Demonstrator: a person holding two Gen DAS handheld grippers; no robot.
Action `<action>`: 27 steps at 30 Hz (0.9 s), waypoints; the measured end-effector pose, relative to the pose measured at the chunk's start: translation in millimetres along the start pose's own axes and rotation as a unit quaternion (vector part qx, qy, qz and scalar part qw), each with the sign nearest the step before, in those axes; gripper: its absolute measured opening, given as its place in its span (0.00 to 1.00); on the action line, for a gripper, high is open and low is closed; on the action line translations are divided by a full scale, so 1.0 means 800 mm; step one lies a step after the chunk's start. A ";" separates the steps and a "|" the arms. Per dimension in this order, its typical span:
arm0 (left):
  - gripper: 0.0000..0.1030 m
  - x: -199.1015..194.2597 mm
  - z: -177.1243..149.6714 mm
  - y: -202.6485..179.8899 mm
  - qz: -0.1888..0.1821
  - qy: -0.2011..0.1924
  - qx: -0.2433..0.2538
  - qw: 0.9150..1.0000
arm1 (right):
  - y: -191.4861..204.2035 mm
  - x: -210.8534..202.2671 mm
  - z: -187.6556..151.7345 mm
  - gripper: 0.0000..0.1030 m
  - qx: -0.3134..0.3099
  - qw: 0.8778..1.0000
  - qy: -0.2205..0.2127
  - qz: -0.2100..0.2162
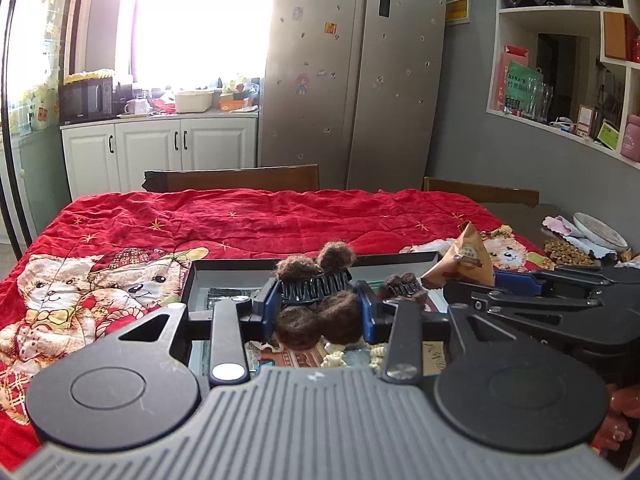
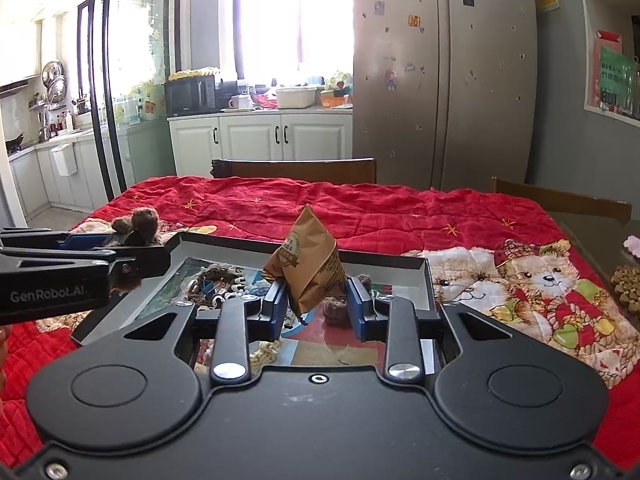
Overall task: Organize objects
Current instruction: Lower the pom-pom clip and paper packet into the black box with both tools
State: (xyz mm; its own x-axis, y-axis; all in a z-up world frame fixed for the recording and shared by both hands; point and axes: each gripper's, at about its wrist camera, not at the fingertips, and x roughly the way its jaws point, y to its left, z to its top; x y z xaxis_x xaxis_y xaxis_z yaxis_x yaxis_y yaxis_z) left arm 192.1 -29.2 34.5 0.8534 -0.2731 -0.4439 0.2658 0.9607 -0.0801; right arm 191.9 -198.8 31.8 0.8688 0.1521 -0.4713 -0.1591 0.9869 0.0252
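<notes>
My left gripper is shut on a black claw hair clip with brown fuzzy pompoms and holds it over a shallow black tray on the red blanket. My right gripper is shut on a brown triangular snack packet, held upright above the same tray. The packet also shows in the left wrist view, and the clip in the right wrist view. A second smaller pompom clip lies in the tray.
The tray holds knitted items. The table carries a red bear-print blanket. A white plate and brown pellets lie at the right. Wooden chairs stand behind the table, with a fridge beyond.
</notes>
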 end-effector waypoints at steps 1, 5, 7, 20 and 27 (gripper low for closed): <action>0.42 0.004 0.000 0.000 0.001 0.001 0.001 1.000 | 0.000 0.005 -0.001 0.30 0.001 1.000 0.002 0.000; 0.42 0.017 -0.003 0.003 0.001 0.005 -0.003 1.000 | -0.001 0.023 -0.006 0.30 0.002 1.000 0.011 -0.003; 0.42 0.023 -0.004 0.006 0.003 0.007 -0.005 1.000 | 0.000 0.030 -0.009 0.30 -0.001 1.000 0.015 -0.005; 0.42 0.063 -0.027 0.012 0.008 0.037 0.004 0.999 | 0.006 0.062 -0.026 0.30 -0.009 1.000 0.027 -0.002; 0.42 0.080 -0.038 0.016 0.014 0.053 0.007 0.998 | 0.001 0.079 -0.034 0.30 -0.008 0.999 0.040 -0.002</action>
State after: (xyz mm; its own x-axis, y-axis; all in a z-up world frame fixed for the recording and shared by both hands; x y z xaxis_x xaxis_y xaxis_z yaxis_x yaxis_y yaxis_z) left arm 236.9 -32.7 -21.9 0.8086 -0.2387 -0.5378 0.2493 0.9669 -0.0542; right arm 233.8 -189.6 -21.9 0.8295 0.1419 -0.5402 -0.1631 0.9866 0.0087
